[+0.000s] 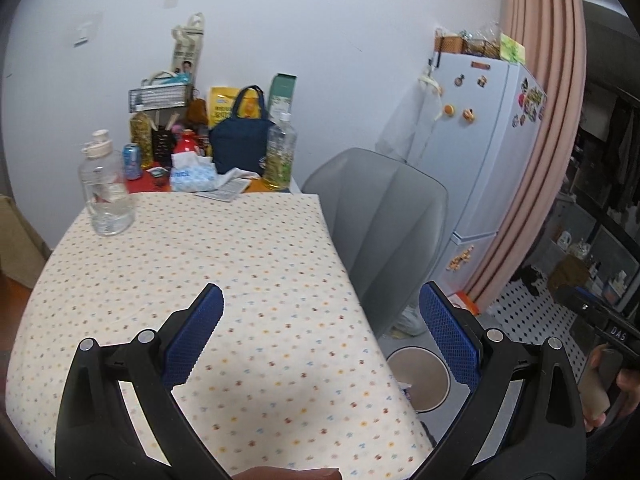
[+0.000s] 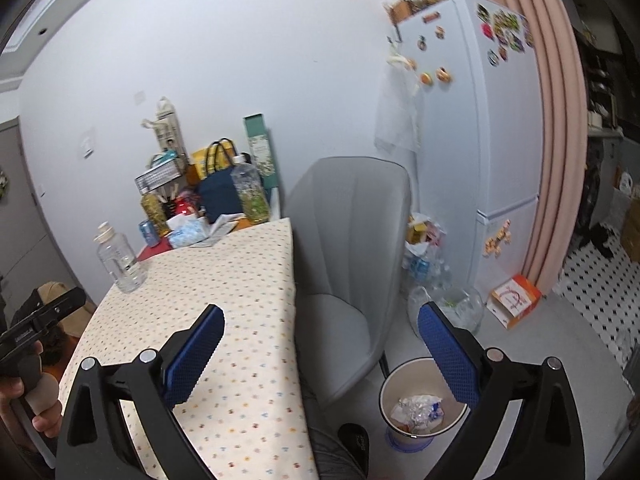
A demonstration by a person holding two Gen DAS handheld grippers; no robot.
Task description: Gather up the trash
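While the white fridge (image 2: 476,128) and grey padded chair (image 2: 352,248) fill the right side, the table under a dotted cream cloth (image 1: 224,264) lies bare up to the clear plastic bottle (image 1: 105,188) and the clutter at its far edge. The round bin (image 2: 422,400) holding crumpled wrappers (image 2: 418,408) stands on open floor beside the chair. The left gripper (image 1: 320,332) and right gripper (image 2: 320,336) hover with jaws wide apart, empty.

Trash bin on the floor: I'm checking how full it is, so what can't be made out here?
- Trash bin, right wrist view: the gripper finger covers its right rim; depth below the crumpled wrappers is hidden.
- Left wrist view: table edge and finger hide most of the bin; contents are hidden.
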